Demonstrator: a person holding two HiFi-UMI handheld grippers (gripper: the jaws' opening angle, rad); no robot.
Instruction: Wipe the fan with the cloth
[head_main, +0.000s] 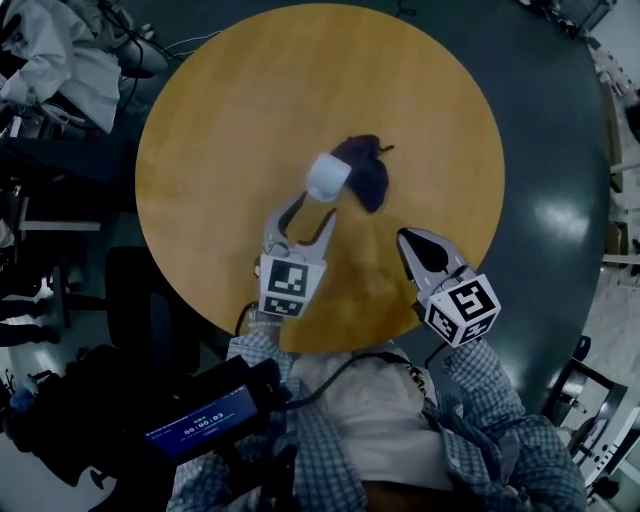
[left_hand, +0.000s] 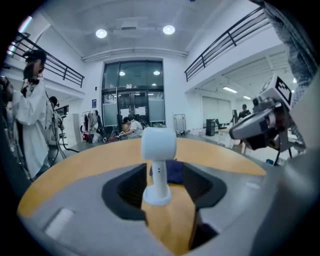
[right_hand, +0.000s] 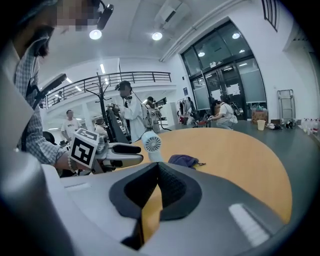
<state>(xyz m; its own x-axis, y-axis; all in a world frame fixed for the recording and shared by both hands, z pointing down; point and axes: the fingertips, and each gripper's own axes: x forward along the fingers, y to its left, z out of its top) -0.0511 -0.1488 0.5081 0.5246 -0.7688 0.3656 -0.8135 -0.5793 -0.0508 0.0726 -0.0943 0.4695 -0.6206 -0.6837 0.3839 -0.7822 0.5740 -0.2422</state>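
Note:
A small white fan (head_main: 327, 177) stands upright on the round wooden table (head_main: 220, 120), its head facing right. Right behind it lies a dark purple cloth (head_main: 366, 170), crumpled. My left gripper (head_main: 309, 214) is open just short of the fan, a jaw on each side of the line to its stand. In the left gripper view the fan (left_hand: 158, 165) stands between the open jaws without touching them, and the cloth (left_hand: 173, 171) shows behind it. My right gripper (head_main: 416, 241) is shut and empty, nearer the table's front edge. From it I see the fan (right_hand: 151, 144), the cloth (right_hand: 183, 160) and the left gripper (right_hand: 138, 154).
The table stands on a dark floor. A person in a white coat (left_hand: 30, 115) stands to the left with equipment and chairs around. A black device with a lit screen (head_main: 200, 425) hangs at my chest. A paper cup (right_hand: 261, 125) sits on a far surface.

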